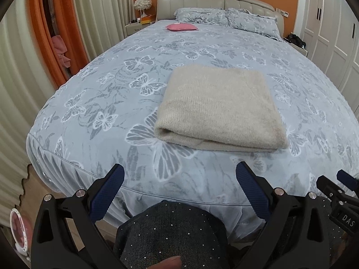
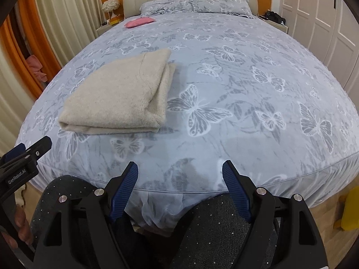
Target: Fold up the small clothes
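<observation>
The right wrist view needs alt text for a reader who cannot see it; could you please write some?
A folded beige knit garment lies on a bed with a blue-grey butterfly-print cover. The open right gripper hangs empty near the bed's foot, with the left gripper at the left edge. A small pink cushion lies near the pillows.

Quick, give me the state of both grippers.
Left gripper: open, holding nothing, short of the folded beige garment.
Right gripper: open, holding nothing, over the bed edge.

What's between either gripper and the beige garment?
Nothing visible. Only bare butterfly-print bedspread lies between the open left gripper or open right gripper and the folded beige knit garment.
</observation>
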Motion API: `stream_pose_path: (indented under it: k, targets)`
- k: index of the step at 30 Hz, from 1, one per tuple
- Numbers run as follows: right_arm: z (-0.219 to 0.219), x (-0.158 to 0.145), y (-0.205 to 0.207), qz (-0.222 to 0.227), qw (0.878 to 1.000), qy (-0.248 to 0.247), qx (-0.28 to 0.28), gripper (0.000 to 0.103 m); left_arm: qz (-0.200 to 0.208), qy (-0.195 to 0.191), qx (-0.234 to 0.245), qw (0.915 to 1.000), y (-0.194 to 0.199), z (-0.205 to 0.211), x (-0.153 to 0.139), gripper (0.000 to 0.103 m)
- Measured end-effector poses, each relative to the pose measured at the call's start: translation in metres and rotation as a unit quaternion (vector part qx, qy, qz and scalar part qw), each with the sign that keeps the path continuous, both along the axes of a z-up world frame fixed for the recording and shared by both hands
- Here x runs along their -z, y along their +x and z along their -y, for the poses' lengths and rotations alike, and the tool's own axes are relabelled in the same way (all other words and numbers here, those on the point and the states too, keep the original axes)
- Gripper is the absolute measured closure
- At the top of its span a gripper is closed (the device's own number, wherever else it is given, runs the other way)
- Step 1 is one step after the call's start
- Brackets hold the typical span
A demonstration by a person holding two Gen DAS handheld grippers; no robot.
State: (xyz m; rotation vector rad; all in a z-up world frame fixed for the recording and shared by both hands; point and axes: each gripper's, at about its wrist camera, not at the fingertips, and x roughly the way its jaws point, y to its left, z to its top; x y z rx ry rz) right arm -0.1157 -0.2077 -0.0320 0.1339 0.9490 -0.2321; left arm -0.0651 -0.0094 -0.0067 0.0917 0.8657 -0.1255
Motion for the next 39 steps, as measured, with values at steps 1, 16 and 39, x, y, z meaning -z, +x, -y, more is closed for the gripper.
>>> stream_pose_path:
  k: [1, 16, 39]
  targets:
    - [-0.0012, -0.0001, -0.0002, 0.000, 1.000, -0.003, -0.001, 0.028, 0.001, 0.001, 0.001, 1.0000, -0.0004, 0.0005, -0.0003, 0.006]
    - [-0.0063, 0.0028, 0.0002, -0.007, 1.000, -0.013, -0.009, 0.028, 0.009, 0.008, 0.001, 0.9999, -0.0039, 0.0035, -0.0020, 0.006]
    - [-0.0063, 0.0036, 0.0002, -0.009, 1.000, -0.012, -0.007, 0.028, 0.006, 0.012, 0.003, 0.9999, -0.0031, 0.0029, 0.0011, 0.006]
